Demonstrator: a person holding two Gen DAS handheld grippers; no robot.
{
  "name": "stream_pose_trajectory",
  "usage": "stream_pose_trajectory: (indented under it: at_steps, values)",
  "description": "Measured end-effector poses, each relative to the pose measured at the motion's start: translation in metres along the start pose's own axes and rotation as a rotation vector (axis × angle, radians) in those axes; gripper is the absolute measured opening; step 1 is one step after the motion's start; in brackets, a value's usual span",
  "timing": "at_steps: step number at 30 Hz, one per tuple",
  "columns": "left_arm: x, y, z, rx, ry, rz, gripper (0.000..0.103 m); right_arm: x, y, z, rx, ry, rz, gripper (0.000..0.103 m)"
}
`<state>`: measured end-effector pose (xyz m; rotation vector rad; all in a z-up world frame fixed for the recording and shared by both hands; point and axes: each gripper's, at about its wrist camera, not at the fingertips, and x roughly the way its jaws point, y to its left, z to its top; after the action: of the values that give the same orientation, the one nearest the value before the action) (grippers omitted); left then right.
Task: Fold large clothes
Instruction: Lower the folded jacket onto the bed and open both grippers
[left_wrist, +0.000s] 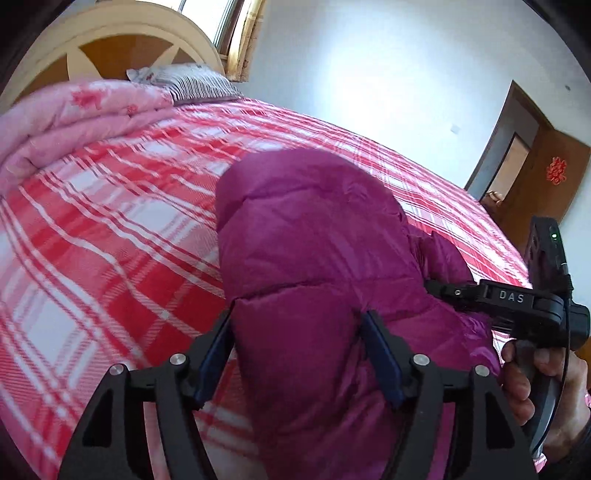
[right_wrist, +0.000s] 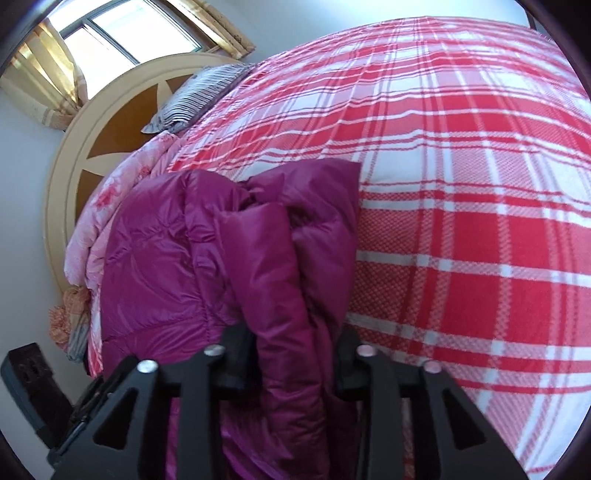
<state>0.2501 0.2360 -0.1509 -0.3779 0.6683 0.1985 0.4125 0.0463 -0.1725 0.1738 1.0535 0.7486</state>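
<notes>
Left gripper (left_wrist: 299, 317) right up close, pointing down, jaws spread wide with a thick puffy fold of the purple jacket (left_wrist: 314, 229) bulging up between the fingers; looks more like straddling than squeezing, blue pads (left_wrist: 380, 354) sitting along the sides of the fold. Right gripper (right_wrist: 293, 336) over at the other end of the jacket, also angled down, jaws parted, a long rolled edge of the jacket running straight through the gap; no clear pinch there. Right hand (left_wrist: 532, 376) wrapped round that gripper's handle just beside the jacket, seen from the left wrist camera, a small green light glowing on the black body above. Jacket itself lying bunched and partly folded, layers stacked, shiny quilted panels on top, resting flat on a red and white plaid sheet (right_wrist: 480, 184) that spreads out all around it. Beyond the jacket, a rolled pink flowered quilt (left_wrist: 74, 118), close against the jacket's far side in the right wrist view. Farther past the jacket, a striped pillow (left_wrist: 192, 83) leaning near a rounded cream and brown headboard (left_wrist: 110, 37). Behind that, well away from the jacket, a bright window (right_wrist: 110, 37) with a yellowish curtain (right_wrist: 37, 81). Far off on the other side of the jacket, a brown door (left_wrist: 543, 173) with a red ornament on it.
</notes>
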Motion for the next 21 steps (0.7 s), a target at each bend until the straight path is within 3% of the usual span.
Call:
stream_pose_trajectory:
  at_steps: [3,6,13,21]
  values:
    - [-0.032,-0.009,0.006,0.033,-0.054,0.011,0.071,-0.02,0.008,-0.004,-0.019,-0.037,-0.031,0.059]
    - [-0.073,-0.018,0.01,0.081,-0.122,0.026,0.082,-0.049,0.026,-0.011,-0.073,-0.109,-0.061,0.068]
    - [-0.139,-0.027,0.011,0.136,-0.212,0.029,0.082,-0.12,0.068,-0.043,-0.164,-0.251,-0.092,0.085]
    - [-0.173,-0.034,0.012,0.159,-0.275,0.023,0.083,-0.171,0.103,-0.081,-0.187,-0.359,-0.104,0.092]
